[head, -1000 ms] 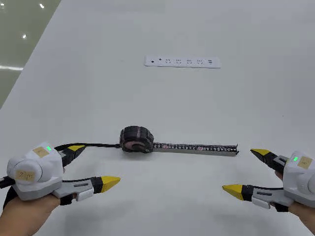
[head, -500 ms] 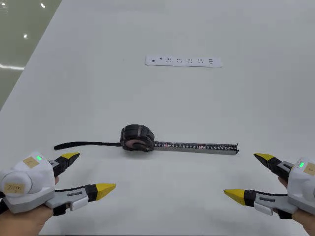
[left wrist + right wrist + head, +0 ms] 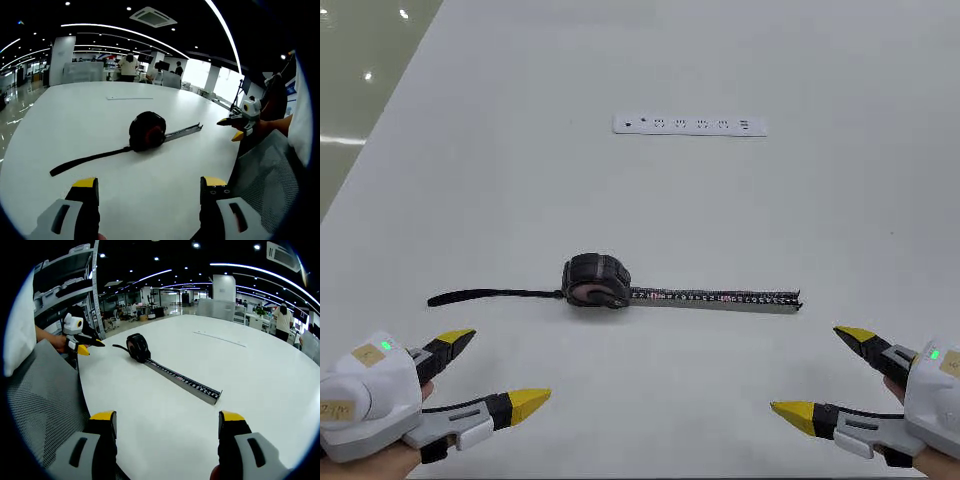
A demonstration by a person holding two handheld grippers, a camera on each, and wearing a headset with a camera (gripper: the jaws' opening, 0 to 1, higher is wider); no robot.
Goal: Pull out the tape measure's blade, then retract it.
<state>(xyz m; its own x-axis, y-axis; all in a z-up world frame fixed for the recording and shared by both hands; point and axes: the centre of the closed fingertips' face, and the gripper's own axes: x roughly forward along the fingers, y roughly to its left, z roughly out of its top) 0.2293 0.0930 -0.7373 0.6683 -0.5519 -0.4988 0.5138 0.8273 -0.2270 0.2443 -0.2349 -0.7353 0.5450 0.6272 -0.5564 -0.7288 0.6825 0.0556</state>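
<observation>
A black tape measure (image 3: 596,281) lies on the white table, its blade (image 3: 715,299) drawn out to the right and its black strap (image 3: 490,295) trailing left. My left gripper (image 3: 495,368) hovers open near the front left, apart from the strap. Open too, my right gripper (image 3: 825,373) sits at the front right, short of the blade's end hook (image 3: 798,300). In the left gripper view the tape measure (image 3: 147,131) lies ahead, with the right gripper (image 3: 235,126) beyond it. From the right gripper view the blade (image 3: 182,380) runs back to the case (image 3: 137,347), and the left gripper (image 3: 85,346) shows at left.
A white power strip (image 3: 689,125) lies flat farther back on the table (image 3: 720,200). The table's left edge (image 3: 380,110) slants toward a glossy floor. A grey mesh chair back (image 3: 45,400) sits close to the front edge. People stand far behind in the room.
Both grippers have drawn back toward me and down, away from the tape measure. The left one has left the strap. The tape measure and blade lie unchanged.
</observation>
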